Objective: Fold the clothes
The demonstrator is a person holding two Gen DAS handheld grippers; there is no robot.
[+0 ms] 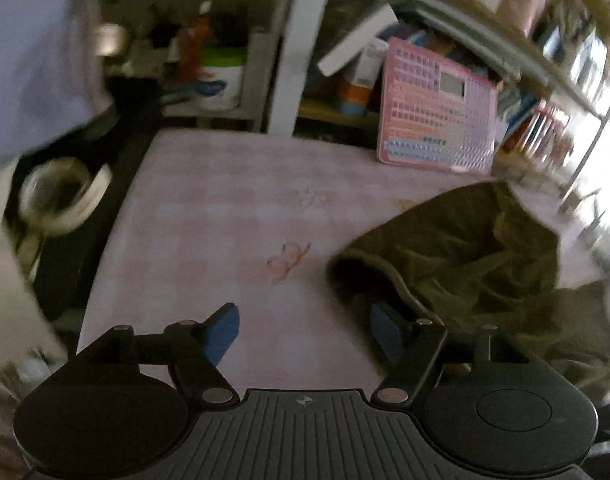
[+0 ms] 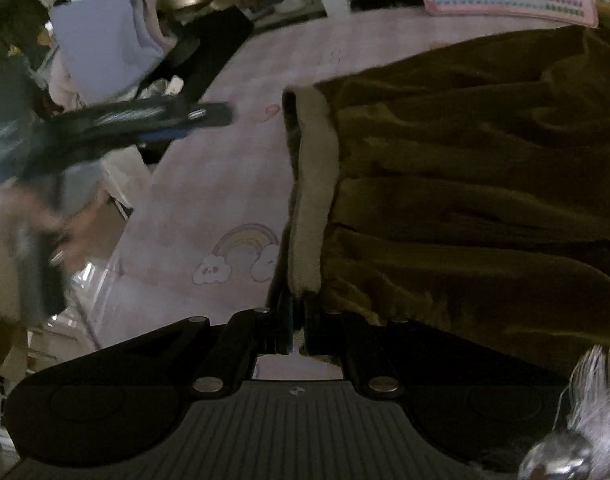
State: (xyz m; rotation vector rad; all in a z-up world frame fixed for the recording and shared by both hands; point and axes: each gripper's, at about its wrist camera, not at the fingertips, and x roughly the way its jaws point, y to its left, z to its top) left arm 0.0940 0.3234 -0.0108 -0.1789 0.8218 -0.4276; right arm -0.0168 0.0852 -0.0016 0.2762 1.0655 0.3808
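Note:
An olive-green garment [image 1: 477, 248] lies crumpled on the pink checked table cover [image 1: 225, 220], to the right of my left gripper [image 1: 305, 332]. The left gripper is open and empty, its right blue pad [image 1: 385, 332] close to the garment's edge. In the right wrist view the garment [image 2: 477, 184] fills the right half, with a lighter waistband edge [image 2: 313, 184] running down to my right gripper [image 2: 299, 320], which is shut on that edge. The left gripper [image 2: 153, 120] shows blurred at the left, above the table cover [image 2: 209, 184].
A pink keyboard-like toy board [image 1: 437, 120] leans at the table's back. Cluttered shelves [image 1: 505, 40] stand behind. A white tub with a green lid [image 1: 221, 76], metal bowls [image 1: 57, 196] and folded pale cloth [image 2: 101, 40] lie left of the table.

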